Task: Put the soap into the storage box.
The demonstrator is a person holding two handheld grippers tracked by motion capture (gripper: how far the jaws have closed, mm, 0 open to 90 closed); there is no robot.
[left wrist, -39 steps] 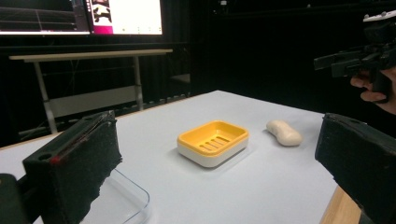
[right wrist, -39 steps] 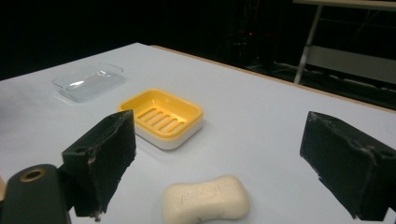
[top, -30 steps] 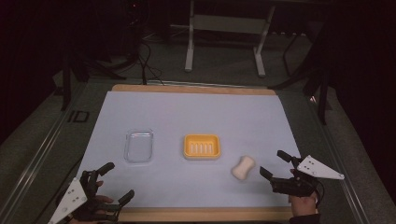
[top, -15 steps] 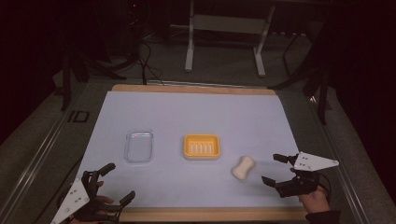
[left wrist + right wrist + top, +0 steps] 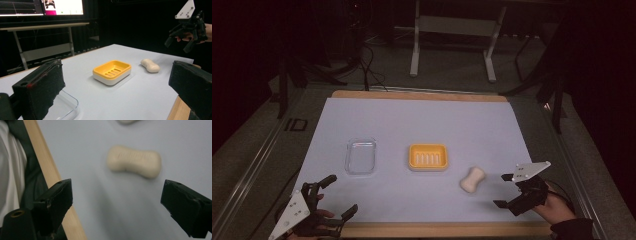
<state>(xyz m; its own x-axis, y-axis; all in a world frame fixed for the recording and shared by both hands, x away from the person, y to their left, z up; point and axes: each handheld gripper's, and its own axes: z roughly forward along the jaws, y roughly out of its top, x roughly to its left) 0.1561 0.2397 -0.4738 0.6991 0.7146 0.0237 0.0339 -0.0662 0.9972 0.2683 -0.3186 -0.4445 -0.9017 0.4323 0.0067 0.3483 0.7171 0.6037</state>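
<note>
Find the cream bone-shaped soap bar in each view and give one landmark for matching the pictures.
High view: the cream bone-shaped soap bar lies right of centre, near the front edge, just left of the right tongs.
Left gripper view: right of centre, on the white sheet.
Right gripper view: upper middle, beyond the open jaws.
Shared landmark: the yellow rectangular plastic soap dish beside it; the right gripper view catches only a sliver at the top edge, probably this dish.
</note>
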